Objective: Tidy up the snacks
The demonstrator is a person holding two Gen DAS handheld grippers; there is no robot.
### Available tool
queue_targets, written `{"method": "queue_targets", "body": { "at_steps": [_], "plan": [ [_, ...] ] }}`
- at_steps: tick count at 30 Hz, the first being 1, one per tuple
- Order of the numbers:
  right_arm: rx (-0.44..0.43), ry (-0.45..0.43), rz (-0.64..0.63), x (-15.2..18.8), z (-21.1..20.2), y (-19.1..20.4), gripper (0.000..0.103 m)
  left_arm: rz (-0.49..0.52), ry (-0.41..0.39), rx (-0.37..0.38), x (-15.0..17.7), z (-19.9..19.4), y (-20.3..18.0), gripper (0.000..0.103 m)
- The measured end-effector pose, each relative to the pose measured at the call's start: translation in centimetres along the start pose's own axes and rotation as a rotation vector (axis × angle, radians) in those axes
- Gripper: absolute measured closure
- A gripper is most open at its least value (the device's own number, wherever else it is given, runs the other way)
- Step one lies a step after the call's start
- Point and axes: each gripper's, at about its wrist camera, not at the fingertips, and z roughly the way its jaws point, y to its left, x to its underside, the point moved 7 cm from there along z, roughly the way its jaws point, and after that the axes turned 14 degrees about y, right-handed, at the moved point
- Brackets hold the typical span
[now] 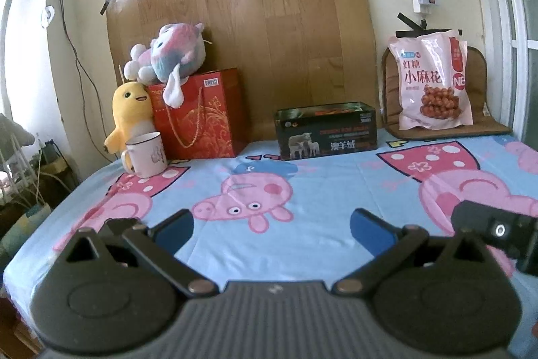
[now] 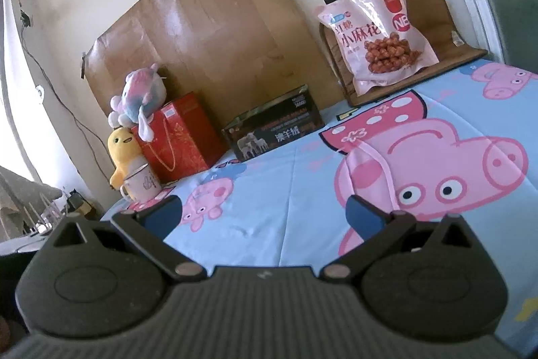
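Observation:
A pink snack bag [image 1: 432,83] leans upright on a brown cushion at the back right; it also shows in the right wrist view [image 2: 376,29]. A dark open-topped box [image 1: 326,130] with sheep on its side stands at the back middle, also in the right wrist view [image 2: 274,123]. My left gripper [image 1: 272,227] is open and empty, low over the near part of the cartoon-pig cloth. My right gripper [image 2: 264,212] is open and empty, also near the front; part of it shows at the right of the left wrist view [image 1: 494,231].
A red gift bag [image 1: 198,116] with a plush toy [image 1: 171,52] on top stands at the back left. A yellow plush [image 1: 129,113] and a white mug [image 1: 146,153] sit beside it. The table's left edge [image 1: 50,211] drops off to clutter. A brown board [image 1: 242,22] covers the wall.

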Motion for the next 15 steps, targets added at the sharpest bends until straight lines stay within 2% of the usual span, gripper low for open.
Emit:
{"method": "queue_targets", "body": {
  "at_steps": [6,15],
  "plan": [
    [0.001,0.003,0.004,0.11,-0.02,-0.14,0.000,0.008,-0.012,-0.034,0.12,-0.11,-0.01,0.000],
    [-0.006,0.013,-0.015,0.17,0.01,0.26,0.000,0.000,0.014,-0.028,0.35,0.43,0.20,0.000]
  ]
}}
